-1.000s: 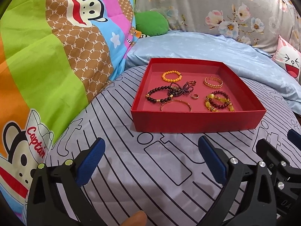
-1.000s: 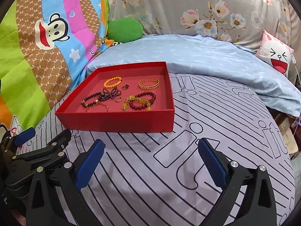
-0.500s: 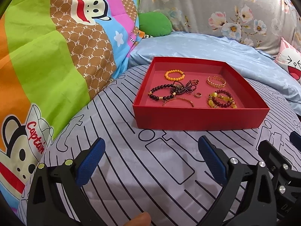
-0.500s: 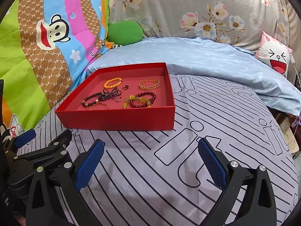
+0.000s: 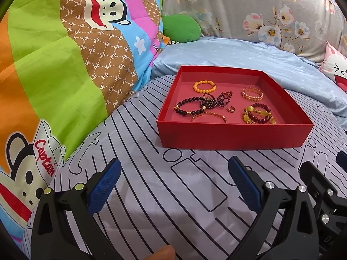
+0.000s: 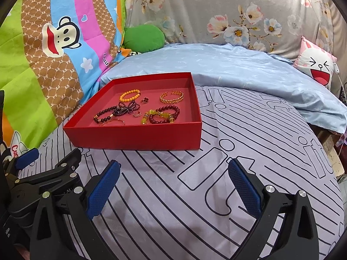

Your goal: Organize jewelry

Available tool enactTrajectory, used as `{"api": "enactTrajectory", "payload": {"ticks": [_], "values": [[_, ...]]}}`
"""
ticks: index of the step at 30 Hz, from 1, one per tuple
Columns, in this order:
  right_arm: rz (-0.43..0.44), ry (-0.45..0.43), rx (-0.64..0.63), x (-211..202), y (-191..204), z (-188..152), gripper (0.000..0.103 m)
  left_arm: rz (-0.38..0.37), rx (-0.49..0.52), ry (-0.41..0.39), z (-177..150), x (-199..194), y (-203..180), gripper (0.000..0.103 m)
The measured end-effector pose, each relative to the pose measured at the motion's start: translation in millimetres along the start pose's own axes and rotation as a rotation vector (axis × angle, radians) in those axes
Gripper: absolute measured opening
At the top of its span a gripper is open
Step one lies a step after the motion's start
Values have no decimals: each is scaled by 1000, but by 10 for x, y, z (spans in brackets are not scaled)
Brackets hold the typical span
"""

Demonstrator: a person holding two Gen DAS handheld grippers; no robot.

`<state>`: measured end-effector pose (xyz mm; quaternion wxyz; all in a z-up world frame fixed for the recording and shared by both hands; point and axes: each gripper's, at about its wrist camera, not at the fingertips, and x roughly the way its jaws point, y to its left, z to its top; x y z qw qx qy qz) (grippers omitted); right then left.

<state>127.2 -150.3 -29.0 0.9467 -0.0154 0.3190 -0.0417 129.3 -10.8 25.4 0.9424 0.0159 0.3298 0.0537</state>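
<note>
A red tray lies on the striped bedsheet. In it lie an orange bead bracelet, a dark bead bracelet, a gold chain bangle, a thin gold bangle, a small ring and a red-and-yellow bead bracelet. My left gripper is open and empty, short of the tray. My right gripper is open and empty, to the tray's near right.
A cartoon monkey quilt rises on the left. A light blue blanket, a green cushion, a floral pillow and a pink cartoon pillow lie behind the tray. The bed's edge is at the right.
Both grippers have drifted slightly back and up; the tray sits a little farther away in both views. Both stay open. The jewelry has not moved.
</note>
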Motion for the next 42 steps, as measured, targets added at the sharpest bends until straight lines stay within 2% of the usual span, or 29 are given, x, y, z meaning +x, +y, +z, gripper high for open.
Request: {"api": "enactTrajectory", "payload": {"ticks": [42], "values": [[-15,13,-11,26,-14,-34,96,16,-16,12,-9,-44,20,94]]}}
